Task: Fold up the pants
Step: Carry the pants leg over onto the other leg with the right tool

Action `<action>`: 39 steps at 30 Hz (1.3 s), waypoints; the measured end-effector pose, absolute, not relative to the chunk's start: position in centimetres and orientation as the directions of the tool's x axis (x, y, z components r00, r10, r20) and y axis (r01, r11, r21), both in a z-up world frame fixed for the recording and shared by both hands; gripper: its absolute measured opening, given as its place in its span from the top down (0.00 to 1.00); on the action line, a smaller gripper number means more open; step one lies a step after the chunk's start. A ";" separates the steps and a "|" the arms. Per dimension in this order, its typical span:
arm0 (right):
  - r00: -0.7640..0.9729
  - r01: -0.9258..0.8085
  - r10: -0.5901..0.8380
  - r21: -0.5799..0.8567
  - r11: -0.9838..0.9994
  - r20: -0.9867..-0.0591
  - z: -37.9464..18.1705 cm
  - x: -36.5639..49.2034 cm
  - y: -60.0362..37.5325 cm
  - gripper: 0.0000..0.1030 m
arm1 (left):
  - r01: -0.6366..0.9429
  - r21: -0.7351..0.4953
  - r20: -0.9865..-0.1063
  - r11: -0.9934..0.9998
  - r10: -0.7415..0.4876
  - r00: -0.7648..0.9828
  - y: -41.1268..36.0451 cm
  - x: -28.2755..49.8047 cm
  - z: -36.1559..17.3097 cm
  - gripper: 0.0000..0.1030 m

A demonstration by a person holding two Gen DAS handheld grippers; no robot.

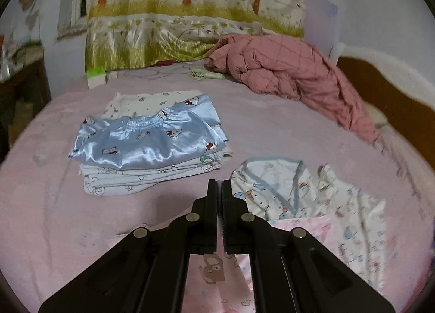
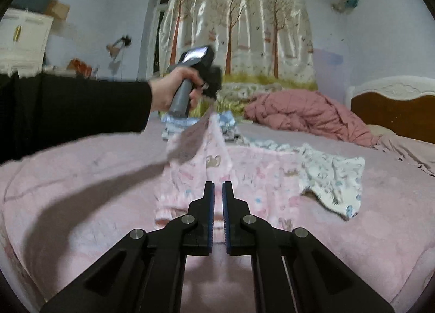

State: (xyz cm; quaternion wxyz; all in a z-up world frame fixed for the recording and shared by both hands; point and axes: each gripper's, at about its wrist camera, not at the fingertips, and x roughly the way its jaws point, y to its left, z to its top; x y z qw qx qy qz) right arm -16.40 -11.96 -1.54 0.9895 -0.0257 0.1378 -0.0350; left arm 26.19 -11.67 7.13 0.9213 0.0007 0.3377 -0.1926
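While its jaws stand pressed together in the lower centre of the left wrist view, the left gripper (image 1: 219, 184) shows no cloth between its tips there; the right wrist view, though blurred, shows pink cloth rising in a peak to it at centre frame, so it is clenched on the pink pants (image 2: 217, 177). A hand (image 2: 176, 90) in a black sleeve (image 2: 73, 106), reaching in from the left edge, holds it by a grey handle. The pants spread from that peak down over the pink bed sheet (image 2: 81, 190), and the sleeve throws a dark shadow across the sheet at lower left.

In the lower centre of its own view, the right gripper (image 2: 218, 186) is nearly shut, a thin slit between its blue pads, and grips nothing; the pants lie beyond and under its tips.

A white printed garment (image 2: 334, 177) lies rumpled just right of the pants, touching them. In the left wrist view a stack of folded clothes (image 1: 152, 150), blue satin on top, sits left of centre. Behind it, near the far edge of the bed, lie a small green fan (image 1: 204, 74) and a green-and-white box (image 1: 96, 76). A bunched pink quilt (image 1: 293, 74) fills the upper right beside a brown headboard (image 1: 388, 90). A curtain (image 1: 195, 8) printed with trees hangs across the top.
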 end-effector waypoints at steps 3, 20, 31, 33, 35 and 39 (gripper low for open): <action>0.939 0.097 -0.125 -0.102 0.990 -0.319 -2.8 -15.6 -12.3 0.87 | 0.356 -0.107 -0.631 0.928 -0.340 0.698 -12.5 26.0 6.8 0.98; 0.852 0.104 -0.205 -0.229 0.968 -0.482 -4.6 -10.0 -12.3 0.91 | 0.363 -0.111 -0.626 0.925 -0.348 0.697 -12.2 26.4 7.5 0.98; 0.880 0.292 -0.365 -0.258 0.921 -0.303 -4.3 -14.5 -11.8 0.97 | 0.445 -0.096 -0.630 0.890 -0.401 0.665 -17.0 25.3 7.9 0.98; 0.879 0.317 -0.386 -0.261 0.912 -0.280 -4.1 -15.3 -11.7 0.97 | 0.468 -0.089 -0.631 0.879 -0.414 0.656 -18.4 24.8 7.9 0.98; 0.874 0.330 -0.395 -0.254 0.909 -0.281 -4.1 -15.6 -12.0 0.97 | 0.496 -0.072 -0.634 0.865 -0.424 0.647 -20.1 24.3 7.8 0.98; 0.863 0.351 -0.407 -0.222 0.909 -0.300 -4.0 -15.8 -13.1 0.97 | 0.537 -0.049 -0.643 0.842 -0.438 0.629 -23.3 23.4 7.4 0.98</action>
